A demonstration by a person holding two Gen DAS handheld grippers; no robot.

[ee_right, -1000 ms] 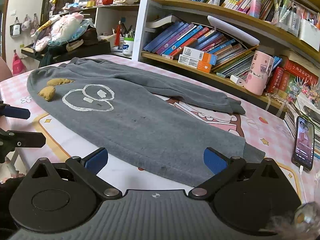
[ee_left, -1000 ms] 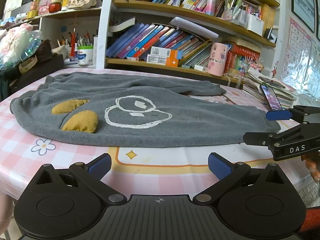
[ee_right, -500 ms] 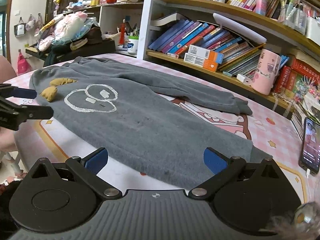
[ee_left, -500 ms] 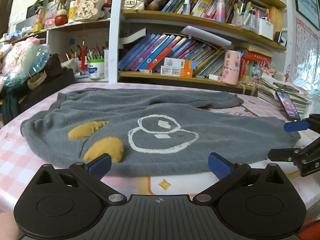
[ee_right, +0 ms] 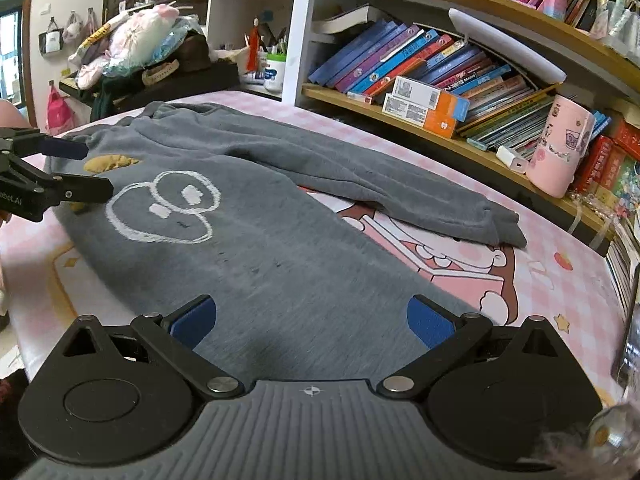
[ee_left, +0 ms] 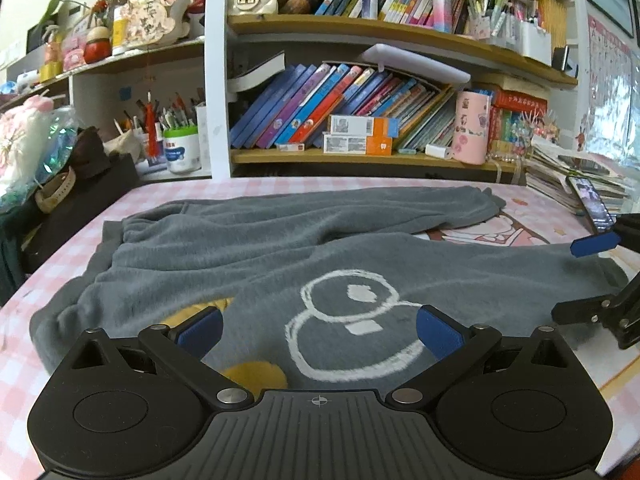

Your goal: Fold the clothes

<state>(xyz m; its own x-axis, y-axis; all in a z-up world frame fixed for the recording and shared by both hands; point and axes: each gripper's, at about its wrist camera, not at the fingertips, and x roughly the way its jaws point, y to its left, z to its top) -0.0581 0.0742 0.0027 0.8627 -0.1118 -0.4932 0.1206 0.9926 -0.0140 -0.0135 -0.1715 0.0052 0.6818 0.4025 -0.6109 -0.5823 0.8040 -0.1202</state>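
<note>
Grey fleece trousers (ee_left: 248,264) lie spread flat on the pink checked table, with a white outline drawing (ee_left: 352,324) and yellow patches (ee_left: 256,374) near the waist; they also show in the right wrist view (ee_right: 280,248). My left gripper (ee_left: 318,332) is open and empty, low over the near edge at the waist end. My right gripper (ee_right: 312,322) is open and empty, over the near edge of the front leg towards the cuff. Each gripper shows in the other's view, the right one (ee_left: 592,276) and the left one (ee_right: 76,168).
A bookshelf (ee_left: 360,156) full of books runs along the table's far side, with a pink cup (ee_left: 470,128) on it. A phone (ee_left: 592,200) lies on a stack of papers at the right. Clutter and a black box (ee_left: 76,196) stand at the left.
Both grippers have moved forward over the trousers' near edge; the left one has come in over the yellow patches. Both stay open.
</note>
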